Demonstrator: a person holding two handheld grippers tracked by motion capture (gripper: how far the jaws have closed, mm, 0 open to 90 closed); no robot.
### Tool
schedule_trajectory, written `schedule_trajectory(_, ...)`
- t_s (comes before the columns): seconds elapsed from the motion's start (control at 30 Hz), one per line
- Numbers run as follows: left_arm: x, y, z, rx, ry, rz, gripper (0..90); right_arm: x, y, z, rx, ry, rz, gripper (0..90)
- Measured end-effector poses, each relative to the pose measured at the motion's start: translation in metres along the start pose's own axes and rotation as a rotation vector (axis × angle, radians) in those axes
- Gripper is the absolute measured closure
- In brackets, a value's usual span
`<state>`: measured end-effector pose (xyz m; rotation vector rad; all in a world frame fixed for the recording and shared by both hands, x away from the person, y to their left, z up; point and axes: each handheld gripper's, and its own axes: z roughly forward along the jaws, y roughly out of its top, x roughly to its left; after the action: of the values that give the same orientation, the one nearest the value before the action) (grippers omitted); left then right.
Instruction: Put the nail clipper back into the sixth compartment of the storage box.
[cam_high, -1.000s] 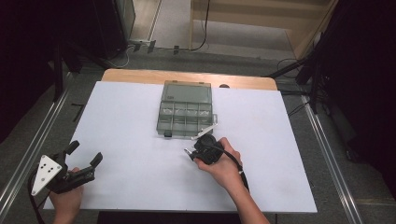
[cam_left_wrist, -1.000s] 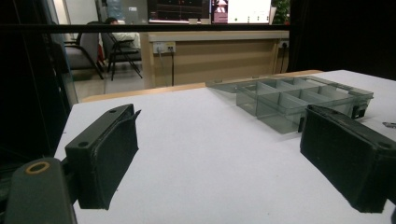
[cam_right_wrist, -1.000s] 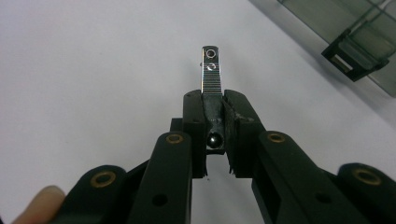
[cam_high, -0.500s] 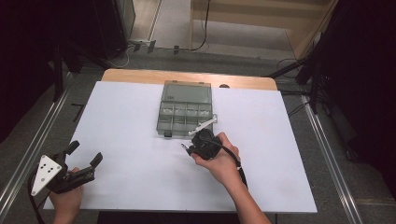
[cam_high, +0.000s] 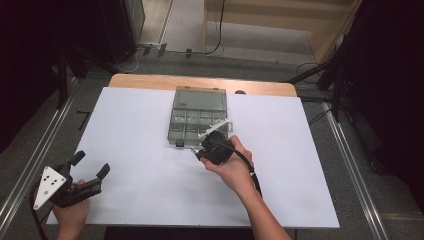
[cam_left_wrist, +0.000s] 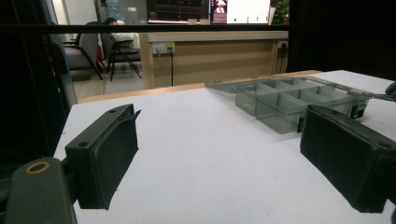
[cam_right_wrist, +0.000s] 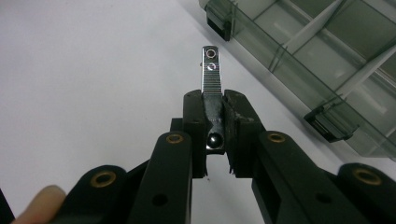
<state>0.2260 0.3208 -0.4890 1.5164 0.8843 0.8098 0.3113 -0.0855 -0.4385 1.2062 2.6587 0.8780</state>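
1. Gripping a slim metal strip (cam_right_wrist: 214, 74), the right tool (cam_right_wrist: 215, 100) has its jaws clenched on the strip's dark lower end, and the ridged silver part sticks out past the pads.
2. Seen from the high view, the right tool (cam_high: 216, 149) sits in the person's right hand (cam_high: 231, 167) near the middle of the counter (cam_high: 130, 130), just at the near edge of the box (cam_high: 197, 117); a pale, slim bar slants up from the tool over the box's near right corner.
3. The box is a clear grey plastic organizer with its lid laid open flat toward the far side, resting on the white sheet that covers the counter.
4. In the right gripper view the box (cam_right_wrist: 327, 56) lies to the upper right, with its dividers and two dark latches along the near wall; the strip's tip is near that wall but apart from it.
5. The left tool (cam_high: 82, 182) rests at the near left corner of the counter in the left hand (cam_high: 72, 215), well apart from the box.
6. In the left gripper view the left tool (cam_left_wrist: 219, 158) has its jaws spread wide and released, with bare white sheet between them and the box (cam_left_wrist: 289, 100) farther off to the right.
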Motion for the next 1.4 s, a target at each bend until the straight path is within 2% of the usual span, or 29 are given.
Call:
schedule_trajectory(0.8, 0.000, 0.000, 0.000, 0.000, 0.000, 0.000, 10.7, -0.002, 0.021, -0.001, -0.039, -0.016, 0.013, 81.7)
schedule_trajectory(1.4, 0.000, 0.000, 0.000, -0.001, -0.001, -0.001, 10.7, -0.007, 0.037, 0.008, -0.062, -0.033, 0.032, 81.7)
